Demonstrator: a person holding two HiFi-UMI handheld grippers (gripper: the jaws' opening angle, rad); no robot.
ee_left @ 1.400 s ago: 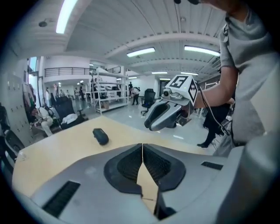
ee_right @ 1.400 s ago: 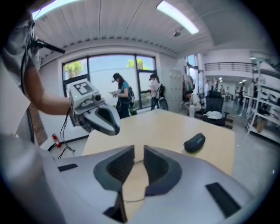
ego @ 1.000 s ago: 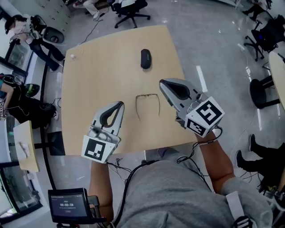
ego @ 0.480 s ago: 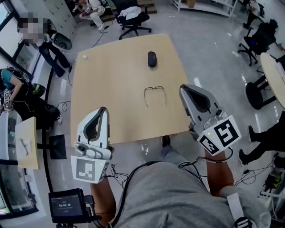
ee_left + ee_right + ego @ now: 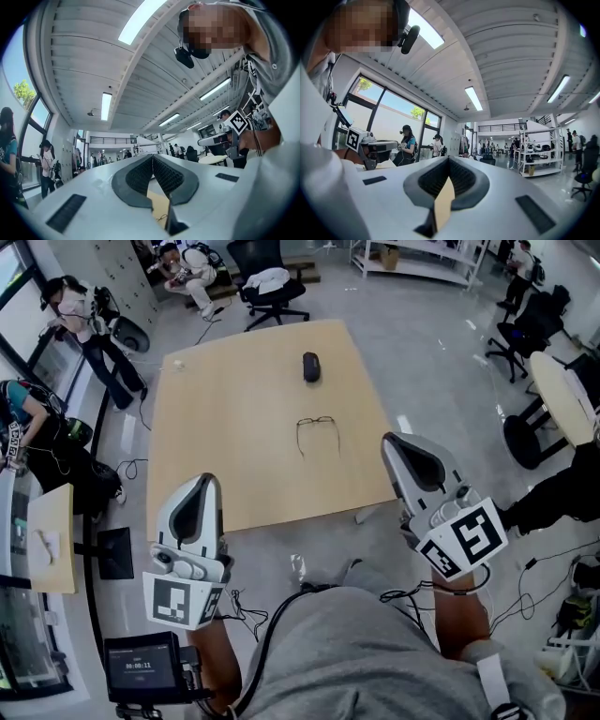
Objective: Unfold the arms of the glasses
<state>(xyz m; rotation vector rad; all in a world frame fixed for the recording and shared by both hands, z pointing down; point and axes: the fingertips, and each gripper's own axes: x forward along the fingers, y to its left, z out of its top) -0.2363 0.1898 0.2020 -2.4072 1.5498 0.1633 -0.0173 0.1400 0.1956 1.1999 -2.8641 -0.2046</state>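
The thin-framed glasses (image 5: 317, 434) lie on the wooden table (image 5: 234, 437) with both arms spread toward me. A black case (image 5: 310, 367) rests farther back on the table. My left gripper (image 5: 211, 480) is held off the near table edge, left of the glasses, jaws shut and empty. My right gripper (image 5: 391, 441) hangs beyond the table's right edge, also shut on nothing. In the left gripper view the shut jaws (image 5: 152, 157) point out into the room, and the glasses (image 5: 161, 217) show small through the gap below them. The right gripper (image 5: 449, 161) points level at the room.
A small white object (image 5: 177, 363) sits at the table's far left corner. A black office chair (image 5: 272, 282) stands behind the table, and people stand at the left (image 5: 80, 310). A round table (image 5: 562, 395) is at the right. A screen (image 5: 141, 667) hangs near my left arm.
Both grippers have drawn back from beside the glasses, off the table toward my body, and risen. The glasses and case have stayed in place on the table.
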